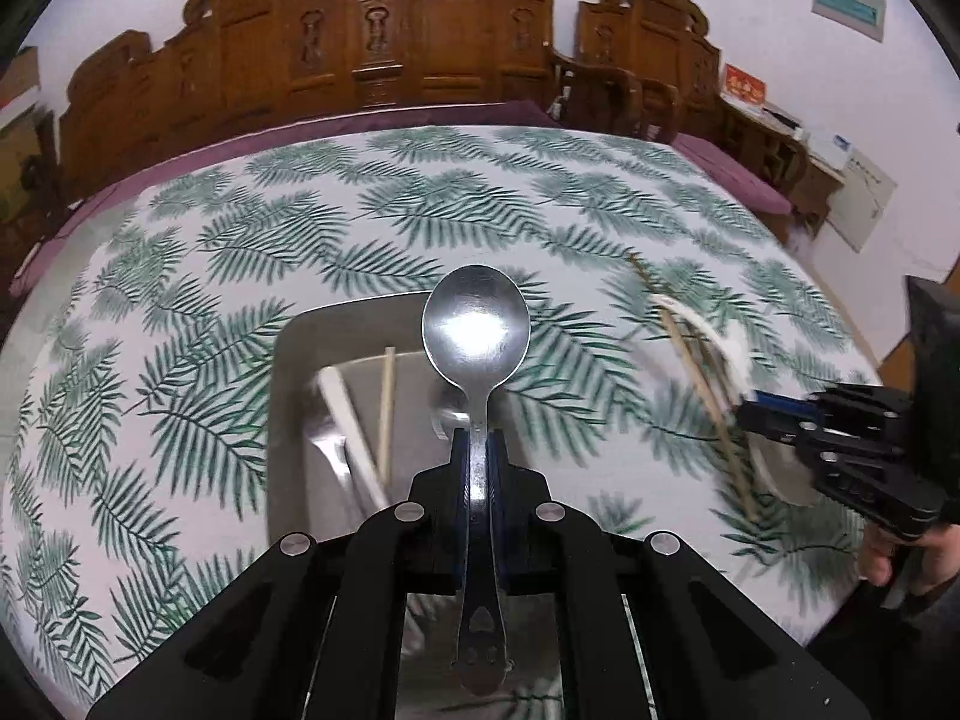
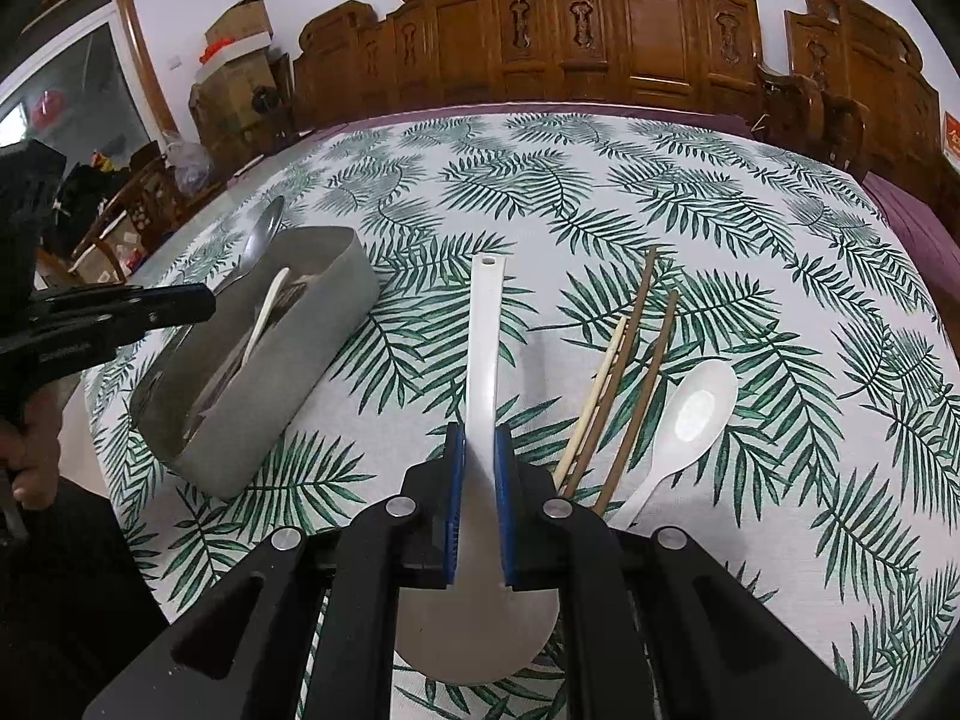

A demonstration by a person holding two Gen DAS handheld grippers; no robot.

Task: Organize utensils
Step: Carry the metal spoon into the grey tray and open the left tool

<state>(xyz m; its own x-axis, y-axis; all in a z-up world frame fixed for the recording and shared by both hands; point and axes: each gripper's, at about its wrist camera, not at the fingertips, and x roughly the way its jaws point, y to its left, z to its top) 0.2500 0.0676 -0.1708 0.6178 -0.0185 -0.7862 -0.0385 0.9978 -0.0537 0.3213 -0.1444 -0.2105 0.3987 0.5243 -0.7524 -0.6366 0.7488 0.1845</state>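
My left gripper [image 1: 477,444] is shut on the handle of a metal spoon [image 1: 476,324] and holds it above the grey utensil box [image 1: 288,348], bowl pointing forward. The box holds a white utensil [image 1: 351,420], a light chopstick [image 1: 387,408] and something metal. My right gripper [image 2: 478,438] is shut on a white rice paddle [image 2: 483,324], handle pointing forward, just above the table. Right of it lie brown chopsticks [image 2: 636,372], a light chopstick [image 2: 594,396] and a white spoon [image 2: 690,414]. The grey box [image 2: 252,372] lies to its left, with the left gripper [image 2: 204,303] and metal spoon [image 2: 264,234] over it.
The table [image 2: 600,192] has a leaf-print cloth. Carved wooden chairs [image 2: 600,30] stand along its far side. In the left wrist view the right gripper [image 1: 750,414] is at the right edge, over blurred chopsticks [image 1: 696,372]. Boxes and clutter stand far left [image 2: 234,60].
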